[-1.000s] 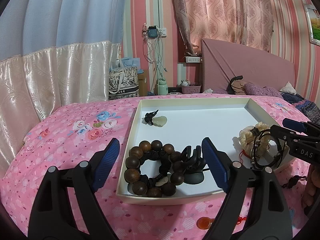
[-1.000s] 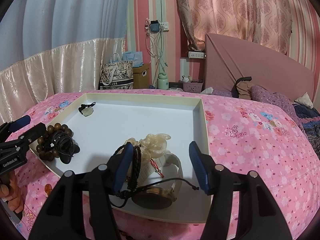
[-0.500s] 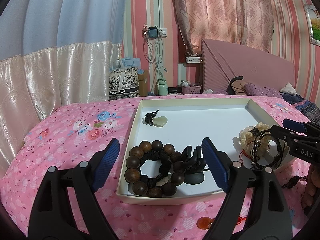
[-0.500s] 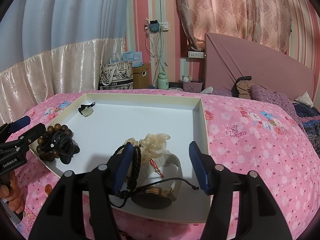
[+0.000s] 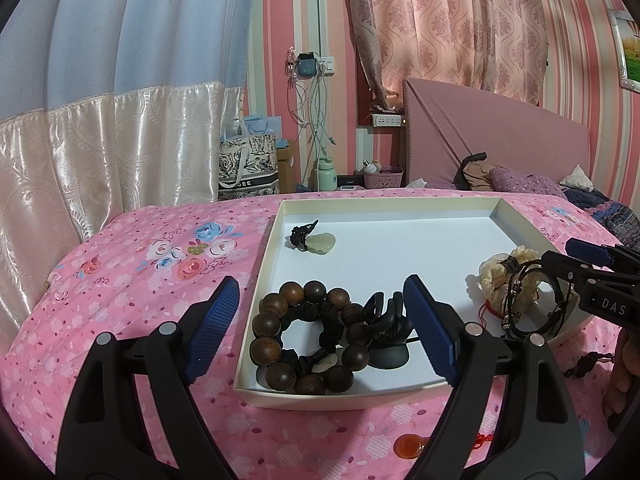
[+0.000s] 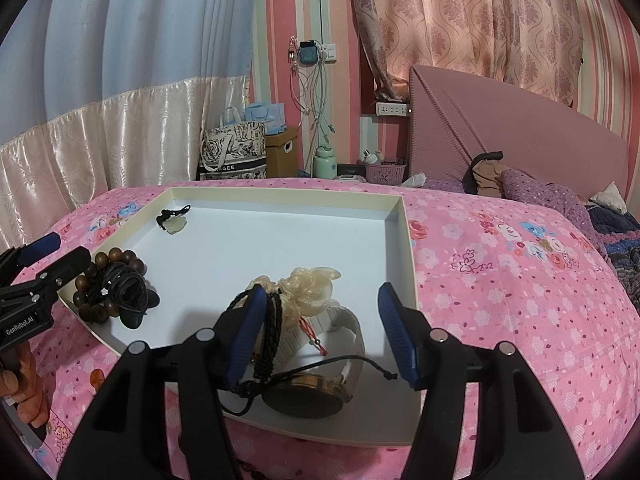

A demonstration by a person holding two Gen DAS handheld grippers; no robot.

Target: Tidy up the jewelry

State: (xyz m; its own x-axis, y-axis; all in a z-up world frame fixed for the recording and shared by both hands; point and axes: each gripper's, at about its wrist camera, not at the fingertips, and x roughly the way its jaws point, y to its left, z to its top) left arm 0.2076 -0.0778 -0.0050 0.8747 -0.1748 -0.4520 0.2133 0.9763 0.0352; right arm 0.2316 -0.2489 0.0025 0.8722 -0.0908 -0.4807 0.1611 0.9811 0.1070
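A white tray (image 5: 256,304) lies on the pink bedspread. In its near left corner sit a wooden bead bracelet (image 5: 272,350) around a black scrunchie, and a black hair claw (image 5: 384,316). My left gripper (image 5: 322,324) hovers open over them, touching nothing. A jade pendant (image 5: 322,242) lies further back. My right gripper (image 6: 322,332) is open over the tray's near right corner. Black braided bracelets (image 6: 272,328) hang looped around its left finger (image 6: 246,332). Below it lie a cream scrunchie (image 6: 308,288) and a watch (image 6: 312,396) with a white strap.
An orange pendant on red cord (image 5: 408,446) lies on the bedspread (image 6: 520,280) in front of the tray. A hand (image 6: 24,384) holds the left gripper's handle. Bags, a bottle and a headboard stand beyond the bed.
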